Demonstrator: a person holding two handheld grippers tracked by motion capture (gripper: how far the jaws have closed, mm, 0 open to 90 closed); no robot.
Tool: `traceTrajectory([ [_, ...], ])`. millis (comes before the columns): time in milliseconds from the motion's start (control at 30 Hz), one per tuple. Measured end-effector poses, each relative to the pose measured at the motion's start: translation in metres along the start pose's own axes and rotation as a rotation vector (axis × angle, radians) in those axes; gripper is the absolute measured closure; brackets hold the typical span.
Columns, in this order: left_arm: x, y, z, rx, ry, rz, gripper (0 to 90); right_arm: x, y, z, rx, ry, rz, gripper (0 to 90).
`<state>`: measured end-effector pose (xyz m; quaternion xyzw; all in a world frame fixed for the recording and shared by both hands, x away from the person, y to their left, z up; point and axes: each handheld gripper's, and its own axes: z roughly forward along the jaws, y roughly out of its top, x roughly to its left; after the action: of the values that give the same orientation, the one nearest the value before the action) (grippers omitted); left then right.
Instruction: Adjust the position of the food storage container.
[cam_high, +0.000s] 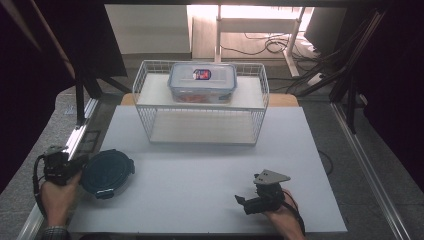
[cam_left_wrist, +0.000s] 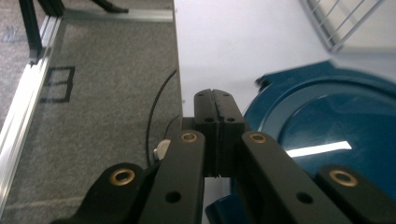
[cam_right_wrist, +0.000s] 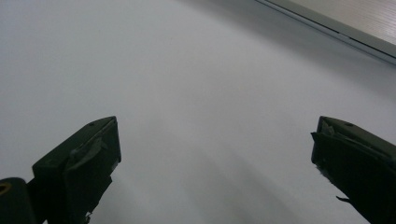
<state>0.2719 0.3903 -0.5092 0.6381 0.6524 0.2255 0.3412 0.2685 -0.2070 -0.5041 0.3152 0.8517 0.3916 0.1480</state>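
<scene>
At near left, the left gripper (cam_high: 75, 167), jaws pressed together on nothing, sits beside the round blue container (cam_high: 107, 172). Reopen and straddle its rim before closing. Right gripper (cam_high: 245, 202) rests spread.

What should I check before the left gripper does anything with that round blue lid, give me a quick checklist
1. Left gripper jaws: shut, pads together with nothing between them. Not ok for grasping; they need opening first.
2. Round blue lid: lies flat on the white mat beside the left gripper, unobstructed. Ok.
3. Whether the left gripper touches the lid's rim: cannot tell.
4. Right gripper: jaws wide open over bare mat, well apart from the lid. Ok.
5. Clear lidded container: sits on the wire rack's upper shelf, out of the way. Ok.
6. Cable by the left gripper: hangs off the mat's edge, not across the lid. Ok.
</scene>
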Motion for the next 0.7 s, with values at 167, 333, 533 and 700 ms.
traceTrajectory([
  [167, -0.006, -0.001, 0.0, -0.008, -0.005, -0.017, 89.8, 0.0, 0.0, 0.002, 0.009, -0.001, 0.0, 1.2],
  [333, -0.023, 0.002, 0.006, 0.002, -0.045, -0.002, 89.9, 0.002, 0.0, 0.005, 0.023, 0.0, -0.008, 1.2],
  [533, -0.05, 0.006, 0.014, 0.023, -0.107, 0.057, 89.8, 0.002, -0.001, 0.006, 0.034, -0.002, -0.008, 1.2],
  [700, -0.04, 0.003, 0.006, 0.005, -0.065, 0.046, 89.6, 0.0, -0.001, 0.002, 0.029, -0.011, -0.008, 1.3],
])
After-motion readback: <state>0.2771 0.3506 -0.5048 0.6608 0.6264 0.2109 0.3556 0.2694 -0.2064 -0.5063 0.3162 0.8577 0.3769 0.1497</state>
